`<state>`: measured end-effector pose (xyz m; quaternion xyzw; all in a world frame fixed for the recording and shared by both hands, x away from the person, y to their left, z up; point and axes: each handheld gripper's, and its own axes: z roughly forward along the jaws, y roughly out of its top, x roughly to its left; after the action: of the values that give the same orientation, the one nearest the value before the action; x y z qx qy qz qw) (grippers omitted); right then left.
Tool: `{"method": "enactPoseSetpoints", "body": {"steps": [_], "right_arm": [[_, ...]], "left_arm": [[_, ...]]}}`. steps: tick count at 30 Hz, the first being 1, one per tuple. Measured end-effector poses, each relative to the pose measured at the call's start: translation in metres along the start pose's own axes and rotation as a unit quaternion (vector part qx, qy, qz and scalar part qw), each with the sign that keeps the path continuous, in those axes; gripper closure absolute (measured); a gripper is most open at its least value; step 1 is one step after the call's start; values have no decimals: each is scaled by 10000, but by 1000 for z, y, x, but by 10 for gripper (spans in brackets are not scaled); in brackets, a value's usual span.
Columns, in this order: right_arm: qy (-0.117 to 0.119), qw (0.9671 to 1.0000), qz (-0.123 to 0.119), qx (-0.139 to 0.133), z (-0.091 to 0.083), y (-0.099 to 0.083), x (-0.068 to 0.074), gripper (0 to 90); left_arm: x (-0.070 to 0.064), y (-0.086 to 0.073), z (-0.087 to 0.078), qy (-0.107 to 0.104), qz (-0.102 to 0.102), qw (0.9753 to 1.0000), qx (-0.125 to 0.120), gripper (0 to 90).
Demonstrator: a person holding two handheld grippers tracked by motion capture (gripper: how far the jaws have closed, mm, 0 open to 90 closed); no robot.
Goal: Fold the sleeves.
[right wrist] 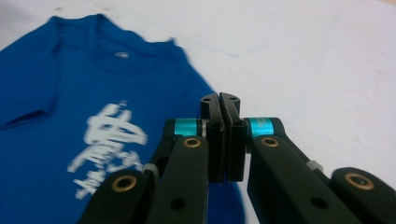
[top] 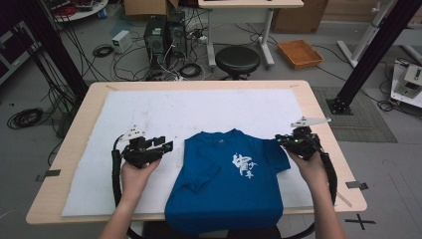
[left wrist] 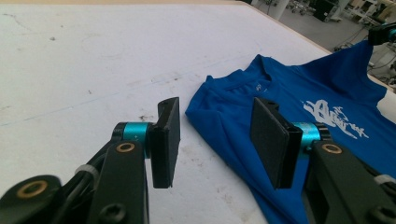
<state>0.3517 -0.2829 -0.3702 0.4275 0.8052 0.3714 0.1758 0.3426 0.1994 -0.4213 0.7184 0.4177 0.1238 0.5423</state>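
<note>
A blue T-shirt (top: pixel 229 184) lies on the bench (top: pixel 89 104). At its 9 o'clock the left hand-held gripper (left wrist: pixel 215 140) is released; at 3 o'clock the right hand-held gripper (right wrist: pixel 223 140) is clenched on its sleeve edge.

A white mat (top: pixel 199 107) covered the table (top: pixel 318 109); beyond stood a stool (top: pixel 237 59), computers (top: pixel 164 32) and a basket (top: pixel 300 53).

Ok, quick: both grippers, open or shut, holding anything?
Left gripper: open, empty, beside the shirt.
Right gripper: shut; whether it pinches the shirt cannot be told.
</note>
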Motion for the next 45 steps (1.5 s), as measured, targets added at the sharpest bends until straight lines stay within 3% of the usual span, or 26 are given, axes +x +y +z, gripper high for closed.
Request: {"method": "enactPoseSetpoints", "body": {"steps": [6,7,9,15,18,21,23,27,30,32,35,37,38,41,45], "right_arm": [[33,9983,-538,206,22,13,48,894],[33,9983,-538,206,22,13,48,894],[61,9963,-800,314,40,11,72,892],[173,9919,-1251,130,57,7,100,844],[147,9918,-1264,-71,50,9,102,819],[136,9939,-1056,-278,30,11,90,730],[121,9951,-950,-256,21,5,84,707],[234,9958,-873,-112,9,-27,73,695],[259,9956,-879,173,11,-48,70,695],[246,9951,-925,252,14,-51,71,697],[154,9921,-1080,620,25,-56,75,749],[141,9914,-1110,675,26,-57,76,799],[91,9903,-1157,766,28,-58,76,876],[120,9910,-1162,654,25,-58,78,890],[427,9923,-1118,330,15,-56,87,889]], "left_arm": [[-2,0,1,-34,7,10000,16,529],[-2,0,1,-34,7,10000,16,529],[-2,0,2,-46,24,10000,42,529],[-3,0,3,-76,40,9999,74,529],[-3,0,3,-76,49,9999,89,529],[-3,0,3,-88,9,9999,69,529],[-3,0,3,-108,9,9999,62,529],[-3,0,4,-125,10,9999,79,525],[-4,0,6,-137,20,9998,120,524],[-6,0,7,-159,12,9998,122,523],[-10,1,8,-191,50,9997,142,522],[-10,1,9,-190,47,9997,154,521],[-9,0,9,-176,33,9997,179,519],[-9,0,9,-167,1,9997,167,517],[-8,0,9,-163,0,9997,180,517]]}}
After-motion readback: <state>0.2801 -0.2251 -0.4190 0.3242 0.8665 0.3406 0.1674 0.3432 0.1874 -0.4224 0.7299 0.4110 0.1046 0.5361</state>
